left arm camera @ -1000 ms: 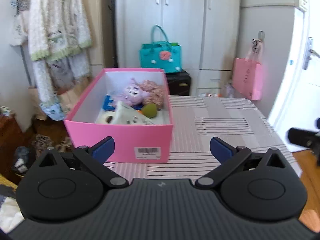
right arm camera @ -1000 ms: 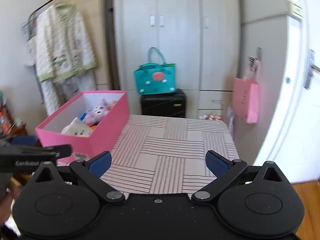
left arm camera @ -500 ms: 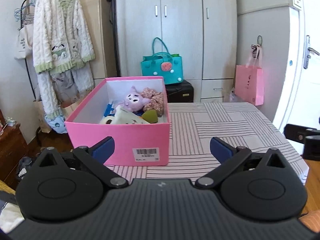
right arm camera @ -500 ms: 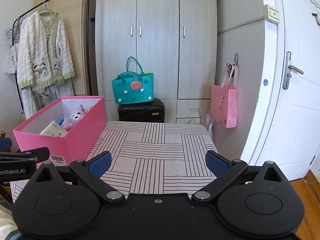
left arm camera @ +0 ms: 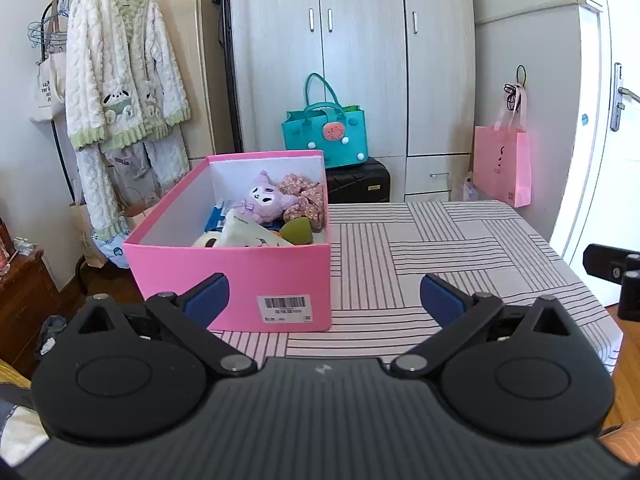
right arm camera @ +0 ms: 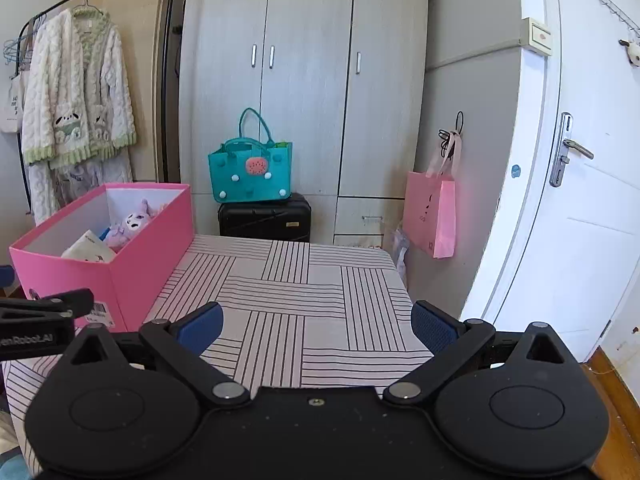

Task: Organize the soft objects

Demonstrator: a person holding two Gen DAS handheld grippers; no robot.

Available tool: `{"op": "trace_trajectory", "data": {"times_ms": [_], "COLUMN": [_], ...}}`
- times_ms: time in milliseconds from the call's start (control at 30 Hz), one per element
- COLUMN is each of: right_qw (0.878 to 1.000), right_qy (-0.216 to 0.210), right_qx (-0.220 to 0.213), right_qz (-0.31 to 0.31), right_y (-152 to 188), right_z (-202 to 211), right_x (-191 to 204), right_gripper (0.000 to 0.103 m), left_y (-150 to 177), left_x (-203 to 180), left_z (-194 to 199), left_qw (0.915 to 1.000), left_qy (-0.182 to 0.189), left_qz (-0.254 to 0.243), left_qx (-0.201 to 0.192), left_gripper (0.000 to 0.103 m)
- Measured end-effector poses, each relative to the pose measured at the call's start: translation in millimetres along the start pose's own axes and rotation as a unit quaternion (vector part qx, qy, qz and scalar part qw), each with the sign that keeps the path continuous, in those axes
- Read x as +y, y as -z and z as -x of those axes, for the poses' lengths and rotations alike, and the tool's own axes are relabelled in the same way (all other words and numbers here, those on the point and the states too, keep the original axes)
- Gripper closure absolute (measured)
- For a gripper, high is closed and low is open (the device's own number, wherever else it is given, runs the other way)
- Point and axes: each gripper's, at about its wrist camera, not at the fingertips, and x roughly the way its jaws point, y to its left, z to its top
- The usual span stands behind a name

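The left gripper (left arm camera: 324, 296) is spread wide, its blue pads far apart with nothing between them; it hovers at the near edge of the bench (left arm camera: 460, 240), pointing at the short front wall of the pink box (left arm camera: 240, 276) without touching it. The right gripper (right arm camera: 316, 328) is equally wide apart and holds nothing, hanging above the striped cloth on the bench's near right part, well away from the box.

The pink box stands on the left side of the bench, a barcode label on its front wall. The soft things lie inside it: a purple plush toy (left arm camera: 266, 198) toward the back, a floral scrunchie (left arm camera: 306, 196) just to its right against the right wall, a green soft piece (left arm camera: 297, 231) nearer the front, and a white pouch (left arm camera: 248, 234) beside that, leaning at the front.

Behind the bench a teal bag (left arm camera: 325, 134) sits on a black suitcase (left arm camera: 358, 180).
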Motion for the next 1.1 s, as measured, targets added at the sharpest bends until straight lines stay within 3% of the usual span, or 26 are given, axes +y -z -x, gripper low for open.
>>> {"op": "trace_trajectory", "data": {"times_ms": [200,600,700,867,1100], "right_qw": [1.0,1.0,0.999,1.0,1.0], "right_qy": [0.005,0.002,0.003,0.008,0.009], "right_qx": [-0.01,-0.009,-0.025,-0.016,-0.018], "right_qz": [0.0,-0.01,-0.027,-0.016,-0.02], "right_y": [0.5,4.1,5.0,6.6,6.9], "right_z": [4.0,-7.4,-6.0,-11.6,-15.3], "right_x": [-0.5,1.5,0.8,4.5,0.6], "right_gripper": [0.001,0.001,0.001,0.001,0.001], "left_y": [0.8,-1.9,-3.6,-3.8,-2.2], "left_x": [-2.0,-4.0,-5.0,-4.7,0.7], "left_z": [2.7,5.3,7.1,7.7,2.4], "left_qw": [0.9996,1.0,0.9999,0.9999,0.9998], "left_qy": [0.025,0.002,0.004,0.008,-0.013], "left_qz": [0.01,-0.001,-0.008,-0.012,-0.016], "left_qx": [0.003,-0.004,-0.007,-0.004,0.002], "left_gripper": [0.0,0.0,0.0,0.0,0.0]}}
